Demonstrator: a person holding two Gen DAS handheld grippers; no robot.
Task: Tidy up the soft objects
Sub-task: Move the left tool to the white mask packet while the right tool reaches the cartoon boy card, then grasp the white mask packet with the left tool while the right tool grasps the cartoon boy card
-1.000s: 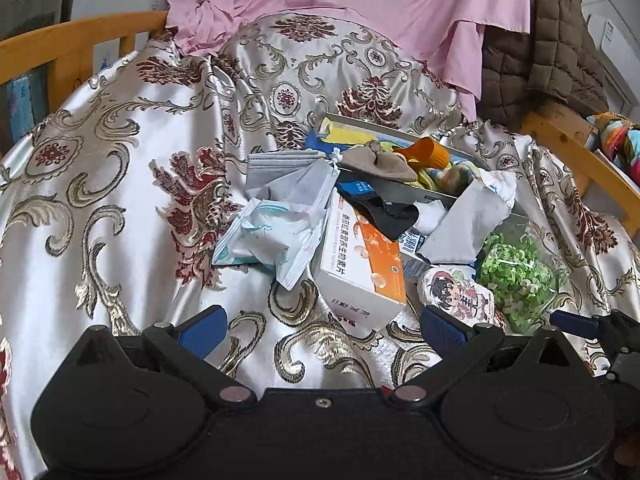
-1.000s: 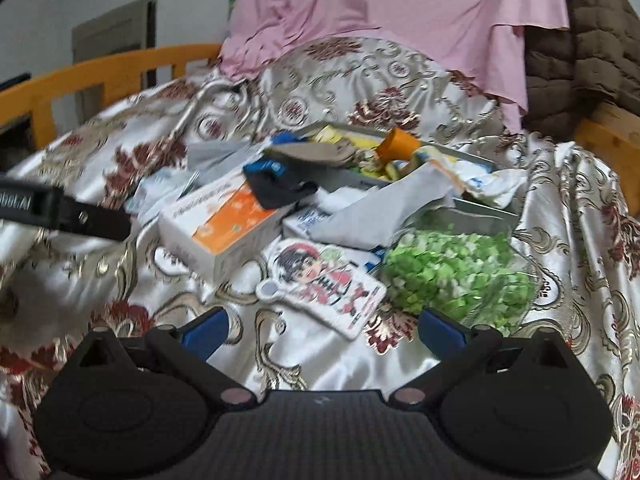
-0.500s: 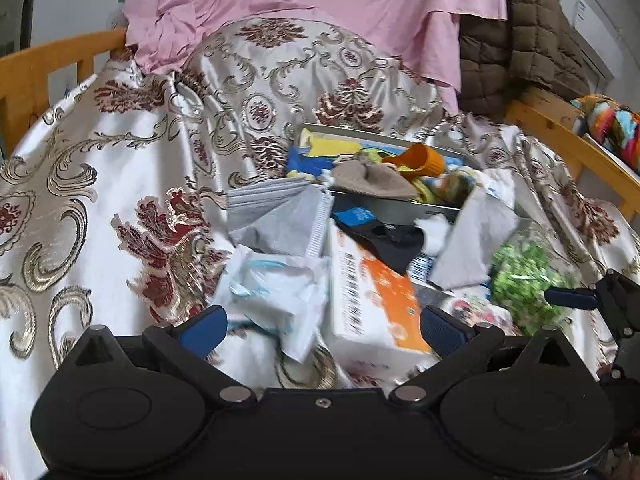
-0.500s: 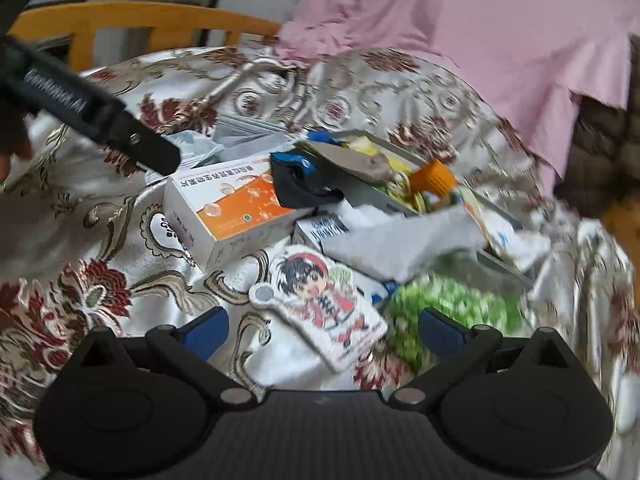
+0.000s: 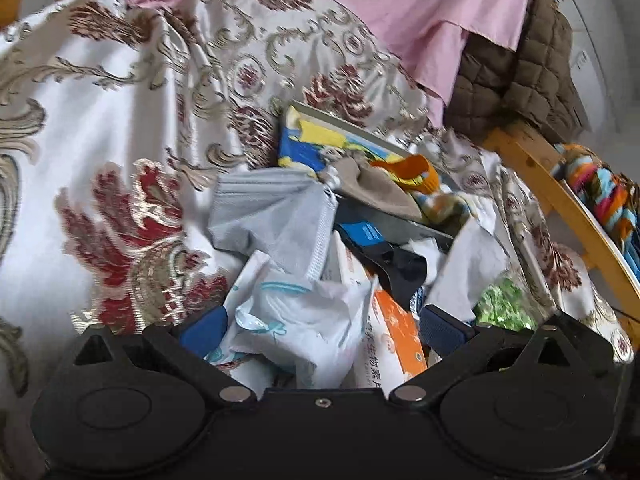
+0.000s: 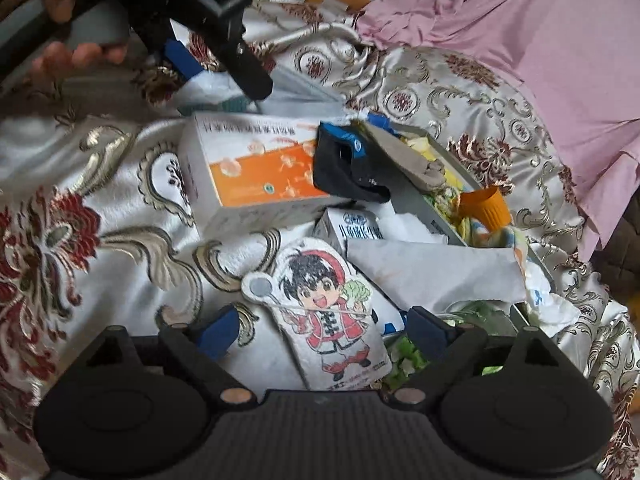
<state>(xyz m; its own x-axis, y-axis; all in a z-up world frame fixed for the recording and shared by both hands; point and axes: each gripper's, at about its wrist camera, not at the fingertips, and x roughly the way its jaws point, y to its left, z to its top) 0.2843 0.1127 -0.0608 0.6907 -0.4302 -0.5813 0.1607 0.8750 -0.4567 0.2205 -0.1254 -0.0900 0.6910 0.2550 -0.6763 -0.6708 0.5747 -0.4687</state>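
A pile of small items lies on the brocade cover (image 5: 120, 120). My left gripper (image 5: 320, 330) is open and low over the pile, with a crumpled white mask packet (image 5: 296, 316) between its fingers. A grey face mask (image 5: 276, 216) lies just beyond, and an orange-and-white box (image 5: 396, 332) sits to the right. My right gripper (image 6: 322, 331) has its jaws closing around a cartoon-print pouch (image 6: 328, 312), and the pads stand clear of it. A black-and-blue sock (image 6: 348, 164) drapes over the box (image 6: 256, 168). The left gripper (image 6: 218, 76) shows at the upper left of the right wrist view.
A grey tray (image 6: 416, 200) holds a beige sock (image 5: 372, 188), an orange cup (image 6: 484, 204) and other items. A bag of green bits (image 5: 504, 304) lies at the right. Pink cloth (image 5: 400, 12), a brown quilted cushion (image 5: 520, 72) and the wooden frame (image 5: 560, 200) border the pile.
My left gripper has come forward and down onto the pile, so the white packet now sits between its fingers. My right gripper has rolled, lowered over the cartoon pouch and narrowed slightly.
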